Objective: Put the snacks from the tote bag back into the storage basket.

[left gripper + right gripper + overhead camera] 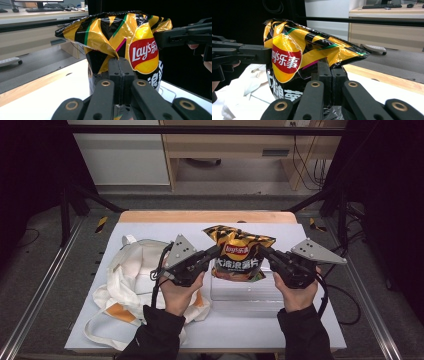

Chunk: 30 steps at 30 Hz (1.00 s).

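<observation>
A white tabletop (260, 332) with a bare wooden strip (205, 216) along its far edge stands on grey floor (45, 285); black frame bars (200, 130) and dark curtains flank it; beyond, a light wooden desk (225, 145) with hanging cables (305, 165); a keyboard (383, 6) lies on a desk; a white power strip (8, 61) rests on the floor.

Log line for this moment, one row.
left claw: shut on Lay's chip bag | right claw: shut on bag | bag: held above clear tray | tote bag: on table, left
</observation>
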Motion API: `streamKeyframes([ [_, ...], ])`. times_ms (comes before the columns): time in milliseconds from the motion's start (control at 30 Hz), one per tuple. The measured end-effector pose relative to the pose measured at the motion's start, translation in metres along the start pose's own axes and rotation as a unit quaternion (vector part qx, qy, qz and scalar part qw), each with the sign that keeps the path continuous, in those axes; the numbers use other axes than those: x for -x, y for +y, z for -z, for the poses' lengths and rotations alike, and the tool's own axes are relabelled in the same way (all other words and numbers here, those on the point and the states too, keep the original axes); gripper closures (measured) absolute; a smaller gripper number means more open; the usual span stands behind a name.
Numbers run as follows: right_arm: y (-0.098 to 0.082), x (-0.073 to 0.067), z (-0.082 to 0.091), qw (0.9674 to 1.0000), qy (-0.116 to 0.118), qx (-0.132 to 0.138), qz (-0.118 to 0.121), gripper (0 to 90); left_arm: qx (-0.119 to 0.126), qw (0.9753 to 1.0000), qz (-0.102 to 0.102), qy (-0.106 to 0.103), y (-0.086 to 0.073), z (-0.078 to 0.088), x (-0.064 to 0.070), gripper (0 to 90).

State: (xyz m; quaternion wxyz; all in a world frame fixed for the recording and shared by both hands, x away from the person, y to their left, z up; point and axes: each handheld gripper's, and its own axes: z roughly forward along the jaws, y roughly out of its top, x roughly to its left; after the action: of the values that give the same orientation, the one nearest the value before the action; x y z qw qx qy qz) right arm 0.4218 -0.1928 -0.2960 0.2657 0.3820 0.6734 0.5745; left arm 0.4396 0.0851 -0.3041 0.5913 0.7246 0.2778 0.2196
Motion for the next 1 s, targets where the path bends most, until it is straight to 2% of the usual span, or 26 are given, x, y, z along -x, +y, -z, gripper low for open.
streamKeyframes([
  [500, -0.012, 0.012, -0.011, 0.9997, -0.017, -0.017, -0.009, 89.3, -0.020, 0.9998, 0.006, 0.003, -0.012, -0.021, -0.004, 90.0],
  [1000, -0.030, 0.022, -0.031, 0.9983, -0.029, -0.047, -0.017, 89.2, -0.048, 0.9986, 0.021, 0.008, -0.034, -0.040, -0.015, 90.0],
])
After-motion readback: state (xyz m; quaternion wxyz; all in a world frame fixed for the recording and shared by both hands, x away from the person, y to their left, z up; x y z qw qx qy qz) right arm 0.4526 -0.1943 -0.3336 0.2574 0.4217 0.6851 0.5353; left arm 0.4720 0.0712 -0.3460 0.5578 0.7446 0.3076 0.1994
